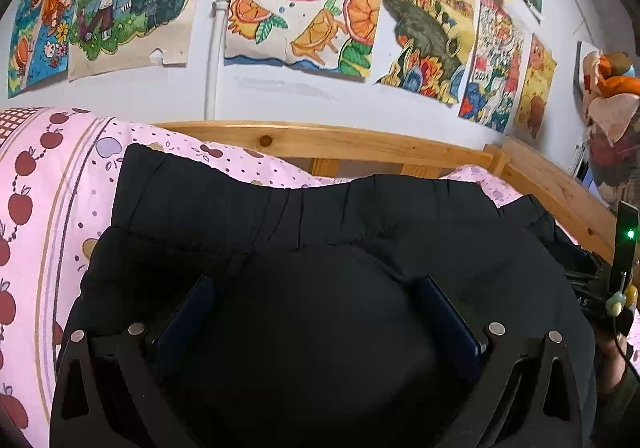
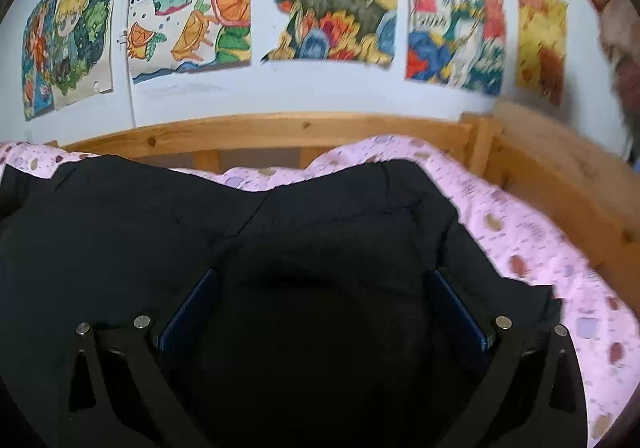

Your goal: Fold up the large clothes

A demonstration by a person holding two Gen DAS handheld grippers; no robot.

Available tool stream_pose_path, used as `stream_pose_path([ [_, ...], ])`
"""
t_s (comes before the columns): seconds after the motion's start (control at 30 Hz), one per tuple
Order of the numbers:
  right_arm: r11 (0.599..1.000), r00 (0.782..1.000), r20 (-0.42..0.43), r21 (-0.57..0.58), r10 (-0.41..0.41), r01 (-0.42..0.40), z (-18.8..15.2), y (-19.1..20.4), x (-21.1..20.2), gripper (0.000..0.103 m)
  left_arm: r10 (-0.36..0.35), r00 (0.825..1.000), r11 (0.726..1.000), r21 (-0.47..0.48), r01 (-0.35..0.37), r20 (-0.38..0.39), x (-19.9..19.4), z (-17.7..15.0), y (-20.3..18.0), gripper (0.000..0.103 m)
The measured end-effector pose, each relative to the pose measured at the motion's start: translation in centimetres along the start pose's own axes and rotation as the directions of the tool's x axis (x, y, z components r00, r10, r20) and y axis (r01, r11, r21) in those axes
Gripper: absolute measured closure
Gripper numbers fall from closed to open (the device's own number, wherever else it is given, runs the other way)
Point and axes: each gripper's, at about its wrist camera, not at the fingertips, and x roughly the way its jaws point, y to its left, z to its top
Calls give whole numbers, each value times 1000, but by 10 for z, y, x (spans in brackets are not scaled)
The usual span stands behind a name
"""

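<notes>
Black garment (image 1: 304,224) spread on the pink bedsheet (image 1: 44,208), directly under and ahead of both tools, long axis running side to side, elastic hem edge farthest ahead. Left tool (image 1: 316,288) spread apart, pressed on the cloth, clamping nothing. Right tool (image 2: 320,280) likewise apart. Open sheet right of the right tool; wooden bed rail (image 2: 280,132) and postered wall (image 1: 304,96) close ahead.

Both grippers, left gripper (image 1: 316,288) and right gripper (image 2: 320,282), are black frames with silver screws and dark blue pads (image 2: 188,312).
</notes>
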Motion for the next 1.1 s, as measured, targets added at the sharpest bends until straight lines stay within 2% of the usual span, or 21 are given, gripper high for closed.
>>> stream_pose_path([
  [0.1, 996, 992, 83, -12, -90, 92, 0, 0, -26, 2, 4, 999, 1000, 5, -5, 41, -13, -3, -3, 0],
  [0.17, 984, 972, 159, -11, -172, 176, 1, -2, -50, 2, 34, 998, 999, 19, -35, 52, -23, -1, -7, 0],
  [0.23, 985, 963, 212, -21, -166, 174, 4, -4, -72, 1, 81, 994, 996, 23, -82, 69, -38, 2, -9, 0],
  [0.33, 985, 959, 243, -50, -149, 166, 9, -12, -97, 2, 88, 989, 996, 7, -89, 121, -67, 5, 0, 0],
  [0.4, 982, 959, 233, -62, -161, 180, 14, -21, -107, 2, 87, 989, 996, 3, -88, 122, -83, 7, 9, 0],
  [0.47, 981, 964, 207, -62, -165, 181, 18, -33, -113, 2, 96, 991, 995, 3, -97, 91, -91, 7, 21, 0],
  [0.57, 989, 981, 140, -30, -137, 143, 17, -56, -114, 2, 92, 994, 996, 5, -92, 52, -102, 3, 43, 0],
  [0.7, 997, 996, 46, -19, -80, 81, 6, -83, -103, 2, 141, 990, 988, 61, -141, 10, -101, -12, 68, 0],
  [0.77, 998, 998, -3, -28, -55, 55, -2, -90, -92, 2, 118, 993, 992, 56, -117, -17, -96, -19, 80, 0],
  [0.93, 998, 992, -111, 40, 59, -55, -28, -104, -63, 2, -18, 999, 999, 46, 19, -31, -87, -33, 90, 0],
  [1.03, 988, 982, -137, 94, 131, -119, -42, -108, -48, 2, -128, 991, 990, 58, 130, -38, -82, -41, 89, 0],
  [1.1, 976, 974, -134, 143, 184, -164, -49, -112, -43, 1, -176, 984, 983, 52, 178, -31, -80, -46, 89, 0],
])
